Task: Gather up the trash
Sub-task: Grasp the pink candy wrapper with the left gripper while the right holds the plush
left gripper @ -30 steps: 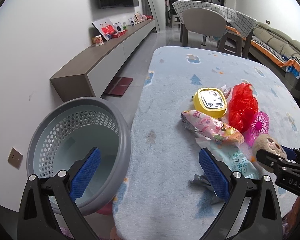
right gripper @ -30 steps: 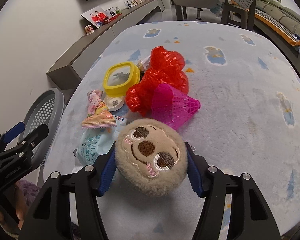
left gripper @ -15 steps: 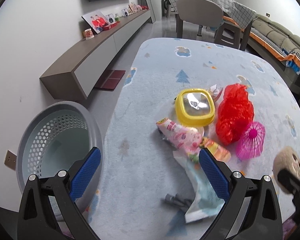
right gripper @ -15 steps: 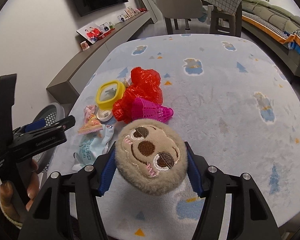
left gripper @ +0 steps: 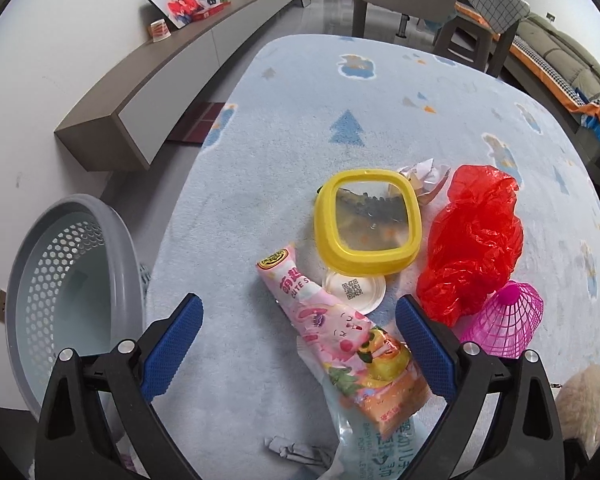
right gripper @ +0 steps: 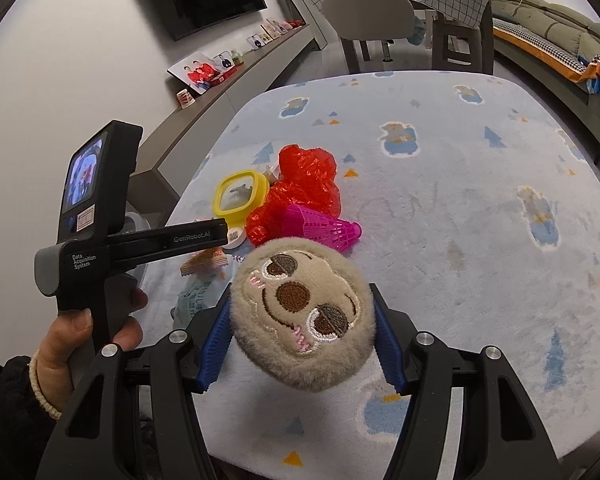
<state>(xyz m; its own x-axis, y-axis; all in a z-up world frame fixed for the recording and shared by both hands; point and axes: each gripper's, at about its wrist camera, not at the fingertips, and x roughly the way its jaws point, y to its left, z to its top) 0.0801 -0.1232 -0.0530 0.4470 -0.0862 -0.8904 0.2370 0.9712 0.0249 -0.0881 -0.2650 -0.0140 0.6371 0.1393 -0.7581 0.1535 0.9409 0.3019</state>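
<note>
My left gripper point(left gripper: 298, 338) is open and hovers over a pink snack wrapper point(left gripper: 340, 336) that lies between its fingers on the blue rug-covered table point(left gripper: 284, 120). A yellow lid point(left gripper: 367, 224), a round white seal point(left gripper: 356, 290), a red plastic bag point(left gripper: 474, 240), a pink shuttlecock point(left gripper: 504, 320) and a pale blue wipes pack point(left gripper: 374, 436) lie around it. My right gripper point(right gripper: 302, 344) is shut on a round plush sloth face point(right gripper: 302, 316), held above the table's near edge. The left gripper's body point(right gripper: 112, 240) shows in the right wrist view.
A grey perforated bin point(left gripper: 66, 296) stands on the floor left of the table. A low wall shelf point(left gripper: 172, 80) with photos runs along the left wall. Chairs point(left gripper: 404, 4) and a sofa point(left gripper: 572, 64) stand beyond the table.
My left gripper has swung right from the bin to over the trash pile. My right gripper has lifted and pulled back with the plush.
</note>
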